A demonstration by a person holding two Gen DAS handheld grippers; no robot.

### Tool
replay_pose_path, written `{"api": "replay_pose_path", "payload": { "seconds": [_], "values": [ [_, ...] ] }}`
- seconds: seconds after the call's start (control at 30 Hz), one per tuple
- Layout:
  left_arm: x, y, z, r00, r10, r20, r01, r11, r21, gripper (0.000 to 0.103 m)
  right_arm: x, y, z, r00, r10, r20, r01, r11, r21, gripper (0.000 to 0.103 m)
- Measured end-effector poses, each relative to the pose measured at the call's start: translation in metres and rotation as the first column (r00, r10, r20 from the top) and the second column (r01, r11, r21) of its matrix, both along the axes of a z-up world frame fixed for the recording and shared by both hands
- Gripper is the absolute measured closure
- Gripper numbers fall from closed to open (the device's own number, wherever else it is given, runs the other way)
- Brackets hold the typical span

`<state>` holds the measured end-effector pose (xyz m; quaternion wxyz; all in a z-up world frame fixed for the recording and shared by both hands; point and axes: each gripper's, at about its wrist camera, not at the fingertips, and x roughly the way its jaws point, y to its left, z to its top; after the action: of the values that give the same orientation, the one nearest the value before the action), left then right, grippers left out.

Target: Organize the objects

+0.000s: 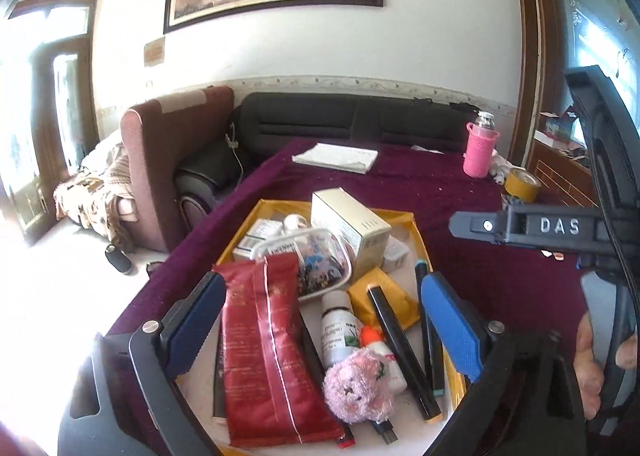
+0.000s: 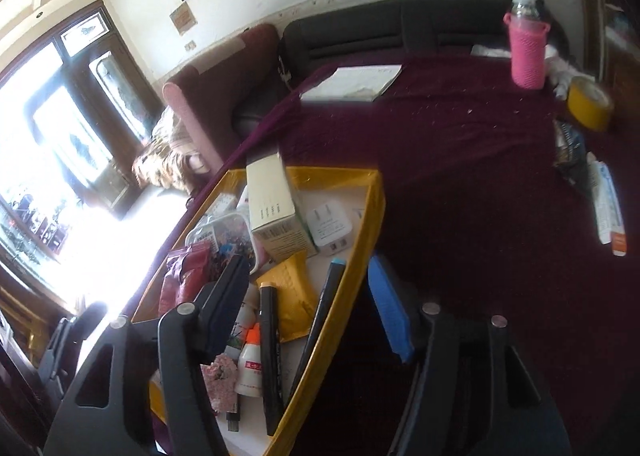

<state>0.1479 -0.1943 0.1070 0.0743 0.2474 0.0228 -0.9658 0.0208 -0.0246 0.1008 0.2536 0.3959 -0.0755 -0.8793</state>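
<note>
Left claw (image 1: 320,320) open, empty | right claw (image 2: 308,308) open, empty | risk: crowded tray (image 1: 416,232), lower centre, snags a finger, spilling items.

The left gripper (image 1: 320,320) hangs with jaws wide apart above a yellow-rimmed tray (image 1: 412,221) on a maroon tablecloth (image 1: 460,191). Below it lie a red foil packet (image 1: 264,348), a pink plush toy (image 1: 358,386) and black markers (image 1: 400,340). The right gripper (image 1: 472,224) reaches in from the right.
</note>
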Motion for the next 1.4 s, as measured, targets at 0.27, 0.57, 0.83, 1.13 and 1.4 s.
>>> {"api": "replay_pose_path", "payload": {
  "seconds": [0.27,0.57,0.83,1.13,1.4],
  "values": [
    [0.023,-0.006,0.034,0.991,0.100,-0.094,-0.100,0.995,0.012,0.001,0.050,-0.002,0.013,0.968,-0.109,-0.225,0.133,0.987,0.093,0.031],
    [0.038,-0.022,0.047,0.983,0.155,-0.096,-0.144,0.984,0.109,0.001,0.077,-0.008,0.010,0.937,-0.117,-0.330,0.183,0.967,0.179,0.020],
    [0.042,-0.015,0.047,0.977,0.194,-0.090,-0.191,0.981,0.045,0.001,0.089,-0.018,-0.001,0.949,-0.072,-0.305,0.134,0.973,0.188,0.020],
    [0.042,-0.024,0.041,0.970,0.237,-0.058,-0.235,0.971,0.035,0.001,0.102,-0.044,-0.011,0.954,0.015,-0.299,0.063,0.966,0.250,0.020],
    [0.045,-0.043,0.035,0.958,0.285,-0.045,-0.283,0.958,0.051,0.001,0.112,-0.062,-0.015,0.949,0.069,-0.308,0.027,0.955,0.296,0.020]
  ]
}}
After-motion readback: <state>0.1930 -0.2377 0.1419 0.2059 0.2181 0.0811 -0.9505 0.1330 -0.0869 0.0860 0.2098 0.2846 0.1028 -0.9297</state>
